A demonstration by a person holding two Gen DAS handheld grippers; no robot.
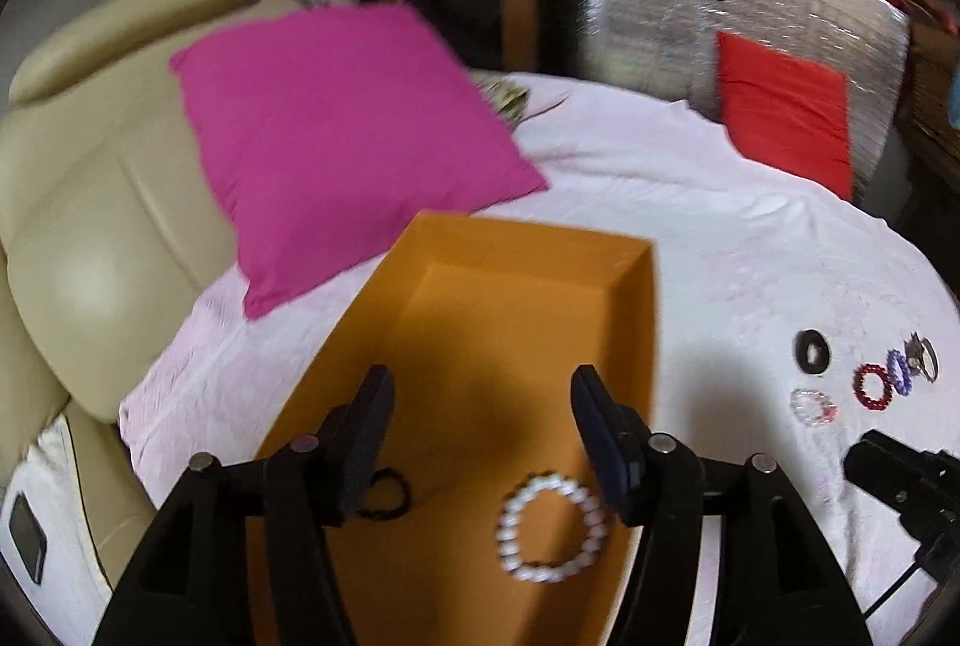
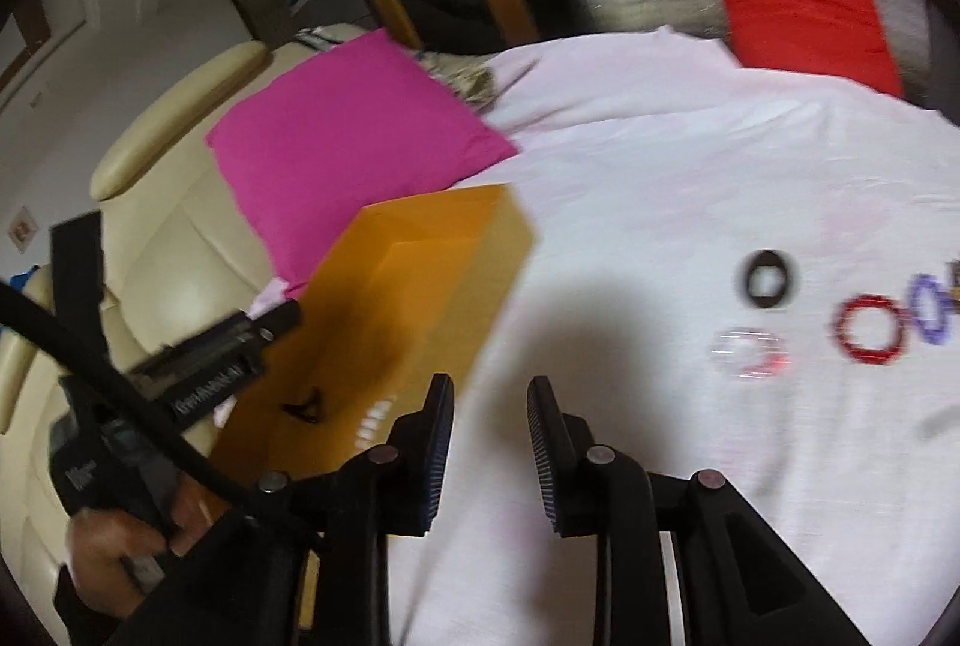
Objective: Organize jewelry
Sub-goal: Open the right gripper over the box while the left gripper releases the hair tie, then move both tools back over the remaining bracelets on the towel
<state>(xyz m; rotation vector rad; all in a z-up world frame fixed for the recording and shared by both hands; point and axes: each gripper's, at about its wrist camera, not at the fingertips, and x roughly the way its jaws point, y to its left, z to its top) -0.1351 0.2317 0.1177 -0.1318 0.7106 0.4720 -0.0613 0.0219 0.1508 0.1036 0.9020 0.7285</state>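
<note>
Over the orange box (image 1: 528, 286) on the bed (image 1: 690, 238), left tongs (image 1: 483, 394) hang spread with nothing between them. White bead bracelet (image 1: 549, 529) lies flat on the box floor just below the tips, a dark hair tie (image 1: 387, 490) beside it toward the box's left wall; both look already sorted in. Box is the landmark for everything else.

Right of the box, well apart from it on the pale sheet, the unsorted pieces sit in a loose cluster:
- black ring-shaped piece (image 2: 768, 280), nearest the box's far end
- clear-pinkish bead bracelet (image 2: 750, 352), closest to the box of the lot
- red bead bracelet (image 2: 870, 331), further right
- purple bead bracelet (image 2: 930, 310), touching or nearly touching the red one, can't tell
- silver item (image 1: 921, 358) at the far right, too small to name

Right tongs (image 2: 489, 406) sit just right of the box's near corner, over bare sheet, parted a little, nothing pinched. They point toward the cluster, so probably set for the next pickup. Right-wrist view is motion-blurred.

Pink cushion (image 1: 336, 136) lies behind the box against the cream headboard (image 1: 90, 178); red cushion (image 1: 780, 106) far right behind.

Judged progress: two pieces in, about five left.
</note>
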